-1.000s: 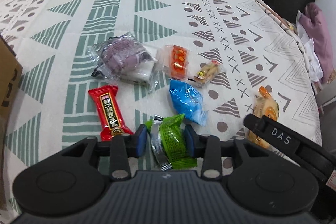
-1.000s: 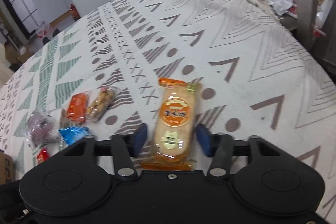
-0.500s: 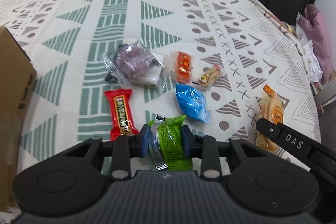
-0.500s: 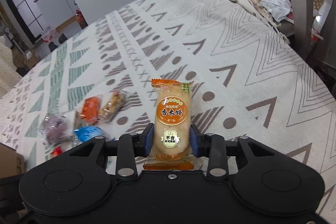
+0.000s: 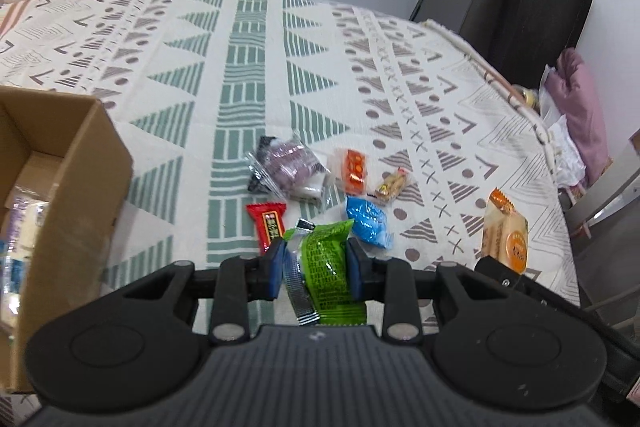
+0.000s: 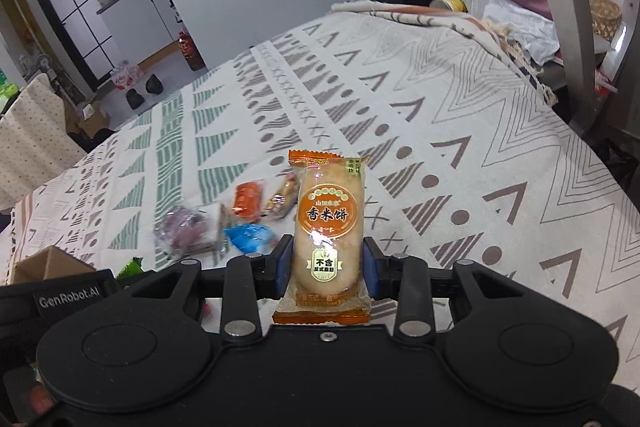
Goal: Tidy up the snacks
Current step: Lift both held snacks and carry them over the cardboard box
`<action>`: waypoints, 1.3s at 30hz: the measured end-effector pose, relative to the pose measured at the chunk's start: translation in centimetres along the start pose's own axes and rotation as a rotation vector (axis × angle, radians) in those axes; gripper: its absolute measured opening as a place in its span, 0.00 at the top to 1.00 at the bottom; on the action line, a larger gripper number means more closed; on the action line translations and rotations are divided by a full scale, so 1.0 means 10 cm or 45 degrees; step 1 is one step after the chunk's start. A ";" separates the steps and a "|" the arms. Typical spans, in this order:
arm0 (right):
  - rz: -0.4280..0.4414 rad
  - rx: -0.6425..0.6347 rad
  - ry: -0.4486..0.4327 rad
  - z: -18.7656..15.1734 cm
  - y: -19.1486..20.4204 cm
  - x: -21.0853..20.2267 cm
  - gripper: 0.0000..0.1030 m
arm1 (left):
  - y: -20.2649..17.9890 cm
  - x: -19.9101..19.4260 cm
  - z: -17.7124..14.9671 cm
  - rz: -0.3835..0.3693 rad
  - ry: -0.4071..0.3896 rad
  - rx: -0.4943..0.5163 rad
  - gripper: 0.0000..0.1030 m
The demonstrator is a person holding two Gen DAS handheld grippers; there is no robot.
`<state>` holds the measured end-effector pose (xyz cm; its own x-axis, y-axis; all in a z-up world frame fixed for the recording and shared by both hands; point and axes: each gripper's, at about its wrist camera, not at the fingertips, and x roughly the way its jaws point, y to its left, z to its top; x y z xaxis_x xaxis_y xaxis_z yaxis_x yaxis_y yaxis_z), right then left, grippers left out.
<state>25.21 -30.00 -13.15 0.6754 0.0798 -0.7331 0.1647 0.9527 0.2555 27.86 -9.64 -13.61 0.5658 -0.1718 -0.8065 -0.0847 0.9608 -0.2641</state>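
Aloft above patterned tablecloth (image 5: 256, 67): green snack packet (image 5: 326, 263) pinched between blue pads of left gripper (image 5: 316, 269), jaws nearly closed on it, gripper tilted downward. Right gripper (image 6: 326, 267) likewise angled down, jaws clamped on orange rice cracker pack (image 6: 328, 227), upright. Loose on cloth beyond: red bar (image 5: 269, 225), blue packet (image 5: 368, 221), purple packet (image 5: 286, 167). Open cardboard box (image 5: 76, 179) at left; cluttered room behind.

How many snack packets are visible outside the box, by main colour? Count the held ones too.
Green: 1
Orange: 2, rice cracker and small packet
Red: 1
Blue: 1
Purple: 1
Clear, peanuts: 1
Total: 7
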 end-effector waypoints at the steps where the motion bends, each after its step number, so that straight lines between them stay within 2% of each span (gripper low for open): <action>1: 0.005 -0.001 -0.005 0.00 0.02 -0.04 0.66 | 0.02 -0.04 0.00 -0.002 -0.009 -0.002 0.70; 25: 0.133 -0.107 -0.144 -0.08 0.64 -0.74 0.66 | 0.45 -1.07 -0.05 -0.007 -0.203 -0.019 0.70; 39: 0.198 -0.169 -0.182 -0.18 1.00 -0.98 0.66 | 0.77 -1.47 -0.06 0.006 -0.284 -0.064 0.70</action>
<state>18.99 -20.79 -4.53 0.7816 0.1953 -0.5925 -0.0385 0.9630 0.2666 18.44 0.15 -4.09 0.7321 -0.1095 -0.6723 -0.1254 0.9485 -0.2910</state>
